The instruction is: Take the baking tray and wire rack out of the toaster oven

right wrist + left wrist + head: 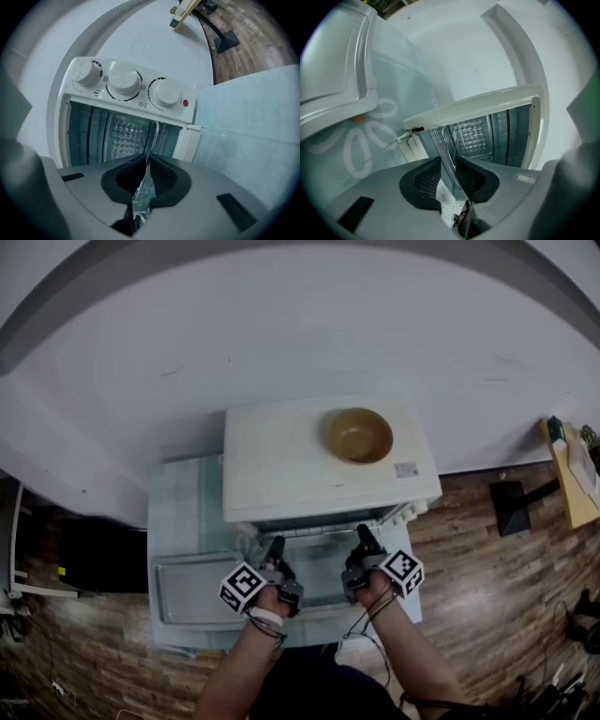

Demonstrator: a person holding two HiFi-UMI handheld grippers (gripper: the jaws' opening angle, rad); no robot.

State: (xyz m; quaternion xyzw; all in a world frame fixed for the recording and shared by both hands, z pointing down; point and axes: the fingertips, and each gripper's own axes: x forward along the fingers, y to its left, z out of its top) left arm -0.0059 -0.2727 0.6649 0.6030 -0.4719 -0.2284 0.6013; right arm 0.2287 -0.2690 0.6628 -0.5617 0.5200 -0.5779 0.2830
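Note:
A white toaster oven stands on the table with its door folded down toward me. The wire rack sticks out of the oven's mouth. My left gripper is shut on the rack's front edge near its left end. My right gripper is shut on that edge near its right end. In the left gripper view the rack's wire runs between the pads of the left gripper. The right gripper pinches the rack's wire below the oven's knobs. A grey baking tray lies flat on the table, left of the door.
A brown bowl sits on top of the oven. A pale patterned cloth covers the table. The white wall is close behind the oven. Wooden floor with a black stand and a wooden shelf lies to the right.

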